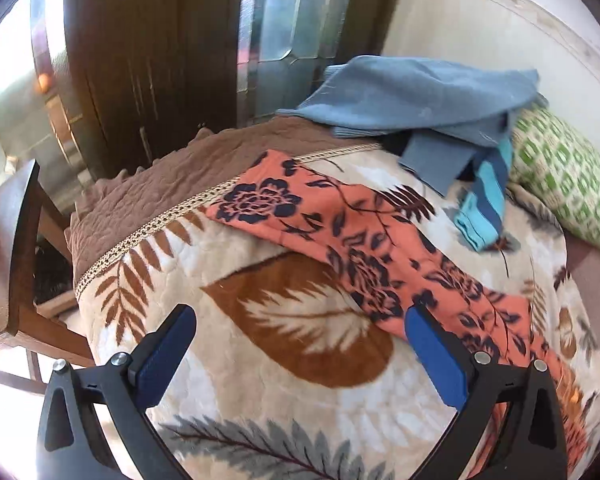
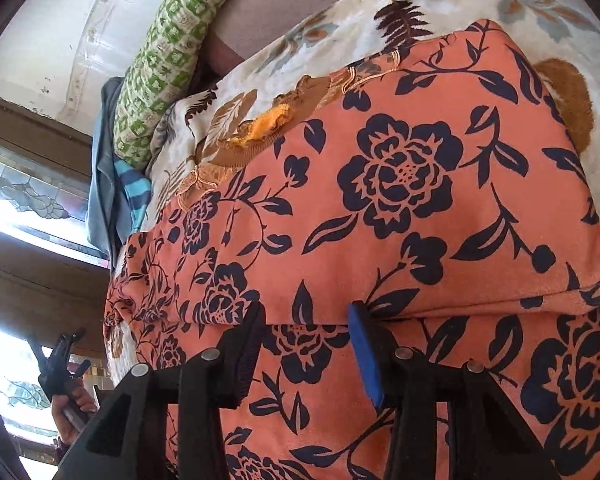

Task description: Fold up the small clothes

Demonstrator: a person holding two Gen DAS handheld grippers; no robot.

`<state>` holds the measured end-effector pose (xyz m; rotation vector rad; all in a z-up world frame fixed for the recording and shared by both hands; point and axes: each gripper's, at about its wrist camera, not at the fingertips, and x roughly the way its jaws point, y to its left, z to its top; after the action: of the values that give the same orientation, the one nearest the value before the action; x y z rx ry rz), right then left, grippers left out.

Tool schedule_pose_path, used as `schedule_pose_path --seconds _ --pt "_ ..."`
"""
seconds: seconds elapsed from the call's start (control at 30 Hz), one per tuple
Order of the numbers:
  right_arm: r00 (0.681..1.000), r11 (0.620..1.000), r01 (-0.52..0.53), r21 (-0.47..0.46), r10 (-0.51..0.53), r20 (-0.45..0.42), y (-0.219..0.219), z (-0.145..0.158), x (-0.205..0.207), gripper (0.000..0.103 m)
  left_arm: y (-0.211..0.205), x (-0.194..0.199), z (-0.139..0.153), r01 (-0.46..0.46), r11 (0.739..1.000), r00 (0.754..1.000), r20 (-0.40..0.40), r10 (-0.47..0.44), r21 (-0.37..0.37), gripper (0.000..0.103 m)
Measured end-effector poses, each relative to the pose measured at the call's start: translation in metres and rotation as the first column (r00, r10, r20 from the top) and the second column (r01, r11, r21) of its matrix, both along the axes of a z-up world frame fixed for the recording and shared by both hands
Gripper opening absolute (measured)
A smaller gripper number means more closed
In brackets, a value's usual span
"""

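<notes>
A plush cream blanket printed with large brown and grey leaves (image 1: 260, 396) is covering the bed and filling most of the left wrist view, with a quilted brown border edged in gold braid (image 1: 148, 196) running along its far side. Lying across it is an orange garment patterned with dark navy flowers and vines (image 1: 340, 232), stretching diagonally from the braid toward the near right. In the right wrist view the same orange cloth (image 2: 400, 208) is looming very close, showing a folded edge running across just beyond the fingertips, with one layer resting over another.

At the far end of the bed a heap of grey-blue knit clothing (image 1: 412, 96) is sitting beside a green-and-white patterned pillow (image 1: 568, 176), and a turquoise and navy striped piece (image 1: 486, 200) is hanging out from under the heap onto the blanket. A dark wooden chair (image 1: 16, 264) is standing off the bed's left side.

The left gripper (image 1: 300, 320) is hovering above the blanket with its blue-padded fingers spread wide, gripping nothing; the right-hand finger is overlapping the near edge of the orange garment in the view. The right gripper (image 2: 308, 314) is sitting partly open, its jaws a moderate gap apart, with the tips at the garment's folded edge; whether the cloth is pinched there I cannot tell.
</notes>
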<state>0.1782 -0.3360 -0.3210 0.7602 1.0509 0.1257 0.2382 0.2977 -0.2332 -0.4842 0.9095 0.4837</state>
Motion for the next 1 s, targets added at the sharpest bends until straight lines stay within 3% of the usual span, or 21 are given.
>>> schedule_pose_path --seconds 0.07,0.17,0.3,0.4,0.5,0.53,0.57,0.6,0.7,0.77,0.83,1.0 --pt "1.0 1.0 0.007 0.03 -0.007 -0.004 -0.003 -0.003 0.002 0.047 0.025 0.011 -0.01 -0.009 0.991 1.0 0.01 0.011 -0.137 0.103" --pt "1.0 0.999 0.001 0.034 -0.001 0.006 -0.005 -0.004 0.009 0.048 0.041 0.029 -0.027 -0.032 0.952 0.999 0.027 0.043 -0.303 0.097" --pt "1.0 1.0 -0.017 0.006 0.017 0.019 -0.003 -0.004 0.013 0.048 0.045 0.052 -0.045 -0.042 0.91 0.997 0.046 0.067 -0.413 0.081" --pt "0.999 0.999 -0.028 -0.015 0.029 0.021 0.0 -0.003 0.016 0.048 0.046 0.066 -0.06 -0.06 0.884 0.996 0.029 0.083 -0.464 0.063" --pt "0.999 0.999 -0.04 -0.037 0.04 0.023 0.002 -0.003 0.019 0.048 0.048 0.078 -0.065 -0.08 0.894 0.993 0.038 0.107 -0.441 0.049" --pt "0.999 0.998 -0.042 -0.043 0.043 0.024 0.003 -0.003 0.02 0.048 0.049 0.081 -0.064 -0.081 0.9 0.992 0.051 0.113 -0.428 0.035" --pt "0.999 0.998 -0.045 -0.049 0.046 0.025 0.004 -0.002 0.021 0.048 0.053 0.084 -0.065 -0.083 0.901 0.992 0.053 0.116 -0.425 0.015" --pt "0.998 0.997 -0.047 -0.054 0.049 0.026 0.004 -0.002 0.021 0.048 0.055 0.087 -0.066 -0.09 0.899 0.991 0.047 0.121 -0.429 0.007" --pt "0.998 0.998 -0.043 -0.051 0.045 0.036 0.003 -0.001 0.021 0.048 0.05 0.089 -0.054 -0.076 0.919 0.99 0.078 0.115 -0.387 0.005" --pt "0.998 0.999 -0.03 -0.04 0.032 0.052 0.0 0.001 0.02 0.047 0.035 0.093 -0.034 -0.006 0.948 0.99 0.13 0.05 -0.319 0.005" --pt "0.997 0.999 0.001 -0.041 0.002 0.074 -0.005 0.006 0.018 0.047 0.012 0.097 -0.009 0.077 0.961 0.985 0.17 -0.032 -0.267 0.005" --pt "0.984 0.993 0.094 -0.065 -0.083 0.157 -0.028 0.026 0.005 0.048 -0.069 0.103 0.056 0.285 0.948 0.943 0.216 -0.252 -0.14 0.005"
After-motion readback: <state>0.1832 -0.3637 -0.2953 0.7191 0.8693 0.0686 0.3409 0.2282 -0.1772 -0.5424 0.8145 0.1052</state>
